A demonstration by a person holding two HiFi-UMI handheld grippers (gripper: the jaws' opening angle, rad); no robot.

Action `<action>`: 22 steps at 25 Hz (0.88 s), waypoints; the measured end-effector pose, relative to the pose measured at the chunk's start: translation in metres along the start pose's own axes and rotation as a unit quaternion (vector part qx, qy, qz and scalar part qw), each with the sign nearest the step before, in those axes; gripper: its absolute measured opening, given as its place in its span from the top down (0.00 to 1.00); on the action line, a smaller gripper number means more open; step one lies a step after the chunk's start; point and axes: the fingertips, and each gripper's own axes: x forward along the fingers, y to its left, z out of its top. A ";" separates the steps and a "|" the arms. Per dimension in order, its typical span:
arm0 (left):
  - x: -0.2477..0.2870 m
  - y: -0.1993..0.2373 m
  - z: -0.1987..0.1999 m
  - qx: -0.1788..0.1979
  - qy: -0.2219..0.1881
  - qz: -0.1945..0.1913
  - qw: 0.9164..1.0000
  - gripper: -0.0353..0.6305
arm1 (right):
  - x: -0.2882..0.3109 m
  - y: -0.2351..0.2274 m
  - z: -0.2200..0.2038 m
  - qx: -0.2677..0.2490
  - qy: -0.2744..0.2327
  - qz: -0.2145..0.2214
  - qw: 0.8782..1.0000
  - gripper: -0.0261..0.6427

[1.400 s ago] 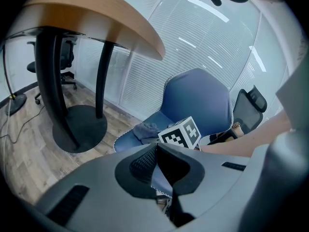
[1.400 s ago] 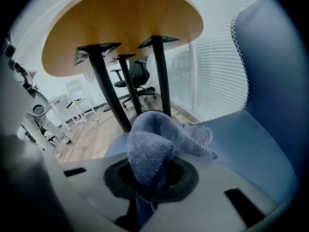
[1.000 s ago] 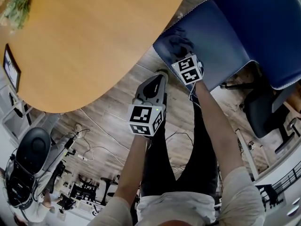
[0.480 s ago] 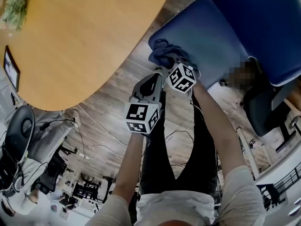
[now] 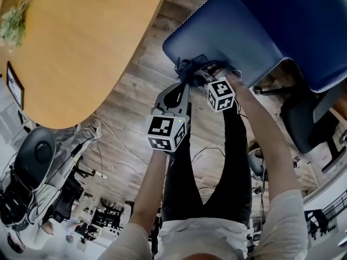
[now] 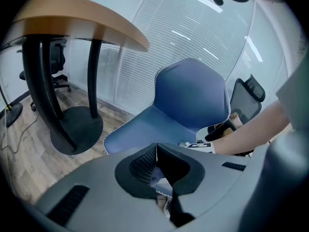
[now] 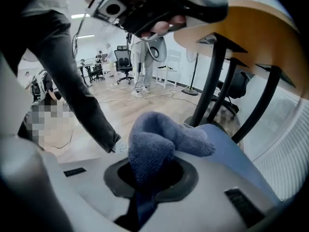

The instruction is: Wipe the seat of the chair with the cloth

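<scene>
— So, what has just changed?

— My right gripper [image 5: 196, 73] has dragged the cloth [image 5: 187, 67] off the middle of the seat [image 5: 227, 37] and down to its front edge, the side away from the backrest [image 5: 303, 20]. A second ago it sat well in on the blue surface. I read that as one stroke run out to the rim, so that strip is likely done and the rest of the seat is still to wipe.

— Are the jaws holding?

— The right ones are clamped on the cloth, which bulges out of them. My left gripper [image 5: 180, 88] hangs just off that same front edge, over the floor [image 5: 135, 107]. Its jaws are closed together on nothing, and it touches neither seat nor cloth.

— Which way does the cloth lie?

— It's bunched, not a flat pad. Its length comes straight out of the jaws along my gripper's line, then folds. The loose end points off to that gripper's right and seems to rest on the seat near the edge.
</scene>
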 end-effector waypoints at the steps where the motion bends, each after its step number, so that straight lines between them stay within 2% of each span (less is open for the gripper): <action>1: 0.001 -0.002 0.000 0.001 0.002 -0.001 1.000 0.91 | -0.004 0.000 -0.004 -0.002 -0.001 -0.004 1.000 0.89; 13: 0.022 -0.036 0.007 0.019 0.007 -0.021 1.000 0.91 | -0.039 -0.014 -0.055 0.011 0.014 -0.006 1.000 0.89; 19: 0.026 -0.047 0.002 0.034 0.019 -0.028 0.999 0.91 | -0.055 -0.022 -0.079 -0.019 0.038 0.009 0.999 0.89; 22: 0.029 -0.048 0.000 0.041 0.026 -0.032 0.998 0.91 | -0.062 -0.031 -0.088 -0.015 0.049 0.012 0.999 0.89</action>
